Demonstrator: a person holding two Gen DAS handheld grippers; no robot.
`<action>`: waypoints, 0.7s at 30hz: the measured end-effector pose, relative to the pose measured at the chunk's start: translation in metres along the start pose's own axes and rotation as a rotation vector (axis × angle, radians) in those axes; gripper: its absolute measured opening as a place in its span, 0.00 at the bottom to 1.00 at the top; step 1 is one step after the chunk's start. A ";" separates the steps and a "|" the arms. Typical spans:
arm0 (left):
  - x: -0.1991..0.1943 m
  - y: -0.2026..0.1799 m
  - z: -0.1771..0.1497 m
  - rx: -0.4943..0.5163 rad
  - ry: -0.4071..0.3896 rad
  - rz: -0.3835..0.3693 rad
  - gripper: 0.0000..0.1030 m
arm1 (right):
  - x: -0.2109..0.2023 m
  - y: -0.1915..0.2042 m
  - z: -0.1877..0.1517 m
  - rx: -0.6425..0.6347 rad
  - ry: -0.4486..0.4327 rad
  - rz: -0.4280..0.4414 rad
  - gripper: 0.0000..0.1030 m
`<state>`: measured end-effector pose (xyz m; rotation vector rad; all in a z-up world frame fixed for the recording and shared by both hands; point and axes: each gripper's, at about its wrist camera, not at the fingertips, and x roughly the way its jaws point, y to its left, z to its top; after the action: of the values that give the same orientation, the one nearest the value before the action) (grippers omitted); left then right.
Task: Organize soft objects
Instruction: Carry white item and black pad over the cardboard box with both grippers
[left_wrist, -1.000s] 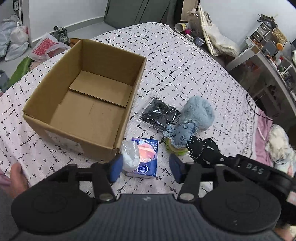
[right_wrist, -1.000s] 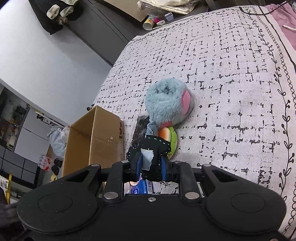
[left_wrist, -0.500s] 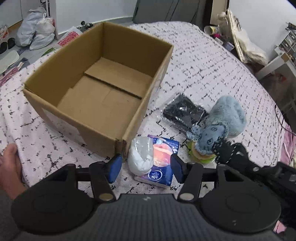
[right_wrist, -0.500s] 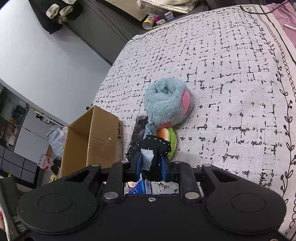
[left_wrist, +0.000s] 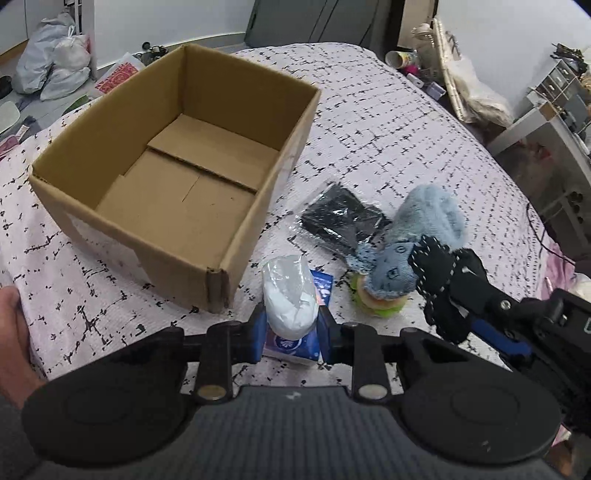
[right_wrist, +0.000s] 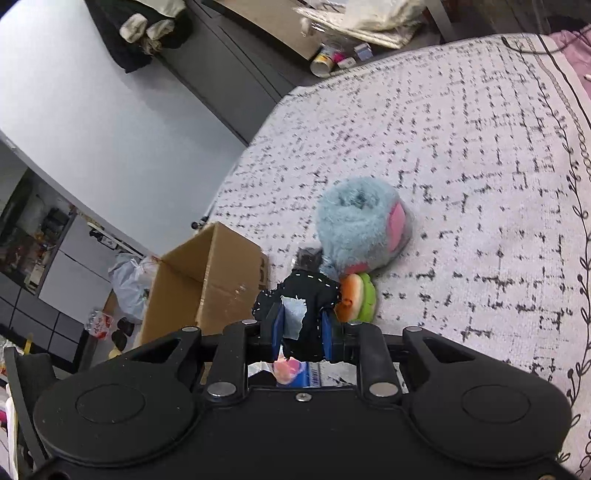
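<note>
Spread under everything, the black-flecked bedspread (left_wrist: 388, 147) fills my view. Nearest, my left gripper (left_wrist: 290, 332) has just closed its jaws on the white pouch (left_wrist: 290, 295) atop a blue tissue pack (left_wrist: 295, 345). My right gripper (right_wrist: 301, 332) clamps black stitched fabric (right_wrist: 314, 291). Beyond sit the blue plush (left_wrist: 428, 225) and the empty cardboard box (left_wrist: 236, 96).

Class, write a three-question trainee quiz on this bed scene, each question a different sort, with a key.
1. True or false: the cardboard box holds nothing.
2. What is the left gripper shut on? A) fluffy blue plush B) white soft packet C) black wrapped pack
3. Fill in: the right gripper is shut on a ____ cloth piece with white stitching.

Key: 1 true. 2 B, the white soft packet; its jaws have just closed. 3 black.
</note>
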<state>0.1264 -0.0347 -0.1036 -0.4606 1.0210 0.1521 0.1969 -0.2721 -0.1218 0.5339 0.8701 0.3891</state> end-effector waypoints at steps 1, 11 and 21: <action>-0.002 -0.001 0.001 0.003 -0.001 -0.008 0.26 | -0.001 0.001 0.000 -0.005 -0.009 0.006 0.21; -0.039 -0.004 0.019 0.042 -0.060 -0.082 0.26 | -0.014 0.028 0.013 -0.075 -0.094 0.050 0.21; -0.066 0.005 0.056 0.023 -0.145 -0.113 0.26 | -0.024 0.065 0.031 -0.153 -0.158 0.064 0.21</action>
<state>0.1339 -0.0004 -0.0246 -0.4782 0.8523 0.0717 0.2011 -0.2416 -0.0525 0.4450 0.6669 0.4615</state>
